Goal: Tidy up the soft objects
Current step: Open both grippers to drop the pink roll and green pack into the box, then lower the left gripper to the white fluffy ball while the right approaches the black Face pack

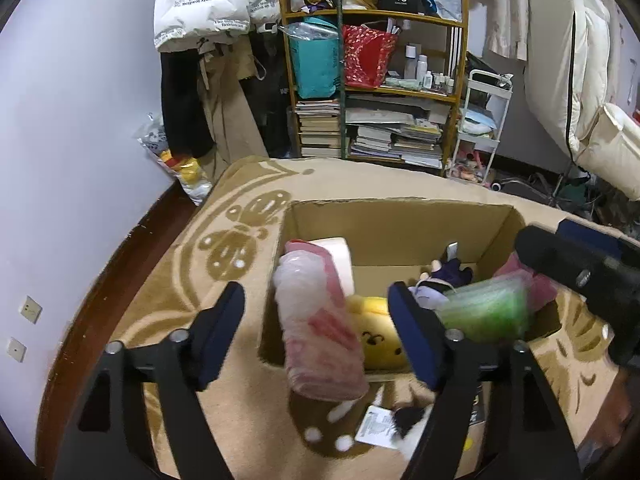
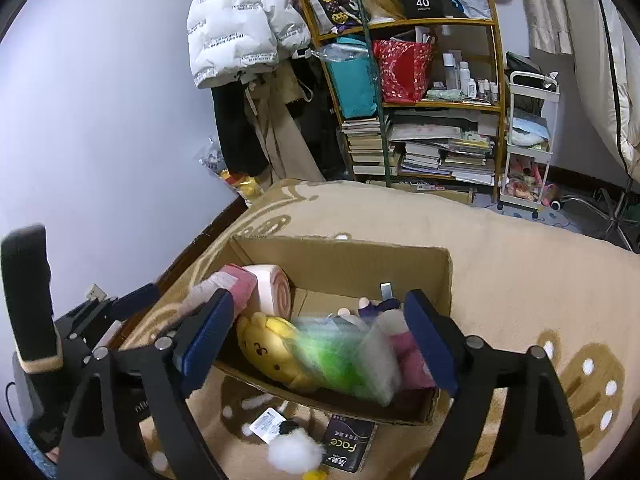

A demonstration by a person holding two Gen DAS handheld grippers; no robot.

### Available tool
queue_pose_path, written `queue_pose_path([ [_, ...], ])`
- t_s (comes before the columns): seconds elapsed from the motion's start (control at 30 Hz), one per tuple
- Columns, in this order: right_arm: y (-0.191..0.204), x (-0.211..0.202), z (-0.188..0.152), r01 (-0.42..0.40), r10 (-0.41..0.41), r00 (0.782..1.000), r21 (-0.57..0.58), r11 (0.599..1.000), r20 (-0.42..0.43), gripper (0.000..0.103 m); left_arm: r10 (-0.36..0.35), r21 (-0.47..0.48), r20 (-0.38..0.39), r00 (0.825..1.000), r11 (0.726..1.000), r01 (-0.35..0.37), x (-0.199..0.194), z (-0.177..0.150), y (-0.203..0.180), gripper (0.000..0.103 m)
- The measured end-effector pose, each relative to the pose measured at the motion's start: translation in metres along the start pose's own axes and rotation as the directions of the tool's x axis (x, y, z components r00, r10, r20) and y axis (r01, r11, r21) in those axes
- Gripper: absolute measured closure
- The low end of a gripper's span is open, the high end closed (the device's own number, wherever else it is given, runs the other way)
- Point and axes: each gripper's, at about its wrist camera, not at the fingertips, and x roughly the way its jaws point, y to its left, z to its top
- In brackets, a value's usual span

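Note:
An open cardboard box [image 1: 396, 240] [image 2: 344, 256] sits on a beige patterned blanket. Inside are a pink fluffy bundle [image 1: 320, 328] [image 2: 236, 288], a pink swirl roll cushion [image 2: 272, 292], a yellow plush [image 1: 380, 336] [image 2: 272, 348], a green fluffy pack in plastic [image 1: 488, 308] [image 2: 340, 356] and a small doll in purple [image 1: 444, 276] [image 2: 376, 308]. My left gripper [image 1: 316, 332] is open just above the pink bundle at the box's near edge. My right gripper [image 2: 320, 336] is open over the green pack; it also shows in the left wrist view [image 1: 580, 276]. A black-and-white plush with a tag [image 1: 400, 424] [image 2: 288, 440] lies outside the box.
A black "Face" packet [image 2: 348, 444] lies on the blanket [image 2: 520, 280] in front of the box. Behind stand a wooden shelf [image 1: 376, 92] with books and bags, hanging coats [image 1: 208, 40], a white cart [image 1: 480, 120] and a wall to the left.

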Motion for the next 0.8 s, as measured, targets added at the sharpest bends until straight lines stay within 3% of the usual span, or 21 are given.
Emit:
queue_pose_path([
  [0.1,-0.001,-0.006,0.002,-0.006,0.006,1.0,0.002,1.0,0.012,0.0,0.014,-0.002,0.001,1.0,1.0,-0.014,-0.007,-0.004,0.005,0.017],
  [0.23,-0.003,-0.019,-0.001,0.015,-0.015,1.0,0.0,1.0,0.023,0.0,0.031,-0.009,0.006,1.0,0.999,-0.031,-0.018,-0.012,0.011,0.008],
  [0.4,-0.005,-0.03,-0.01,0.029,-0.029,1.0,0.013,0.999,0.0,0.0,0.051,-0.021,0.024,0.998,0.998,-0.051,-0.034,-0.024,0.015,0.004],
  [0.63,-0.015,-0.03,-0.037,0.081,-0.075,0.991,0.057,0.995,-0.11,0.0,0.082,-0.007,0.045,0.996,0.997,-0.082,-0.048,-0.044,0.01,0.004],
  [0.8,-0.023,-0.022,-0.053,0.101,-0.078,0.975,0.104,0.989,-0.206,0.0,0.048,0.005,0.046,0.998,0.999,-0.048,-0.049,-0.059,0.005,0.004],
])
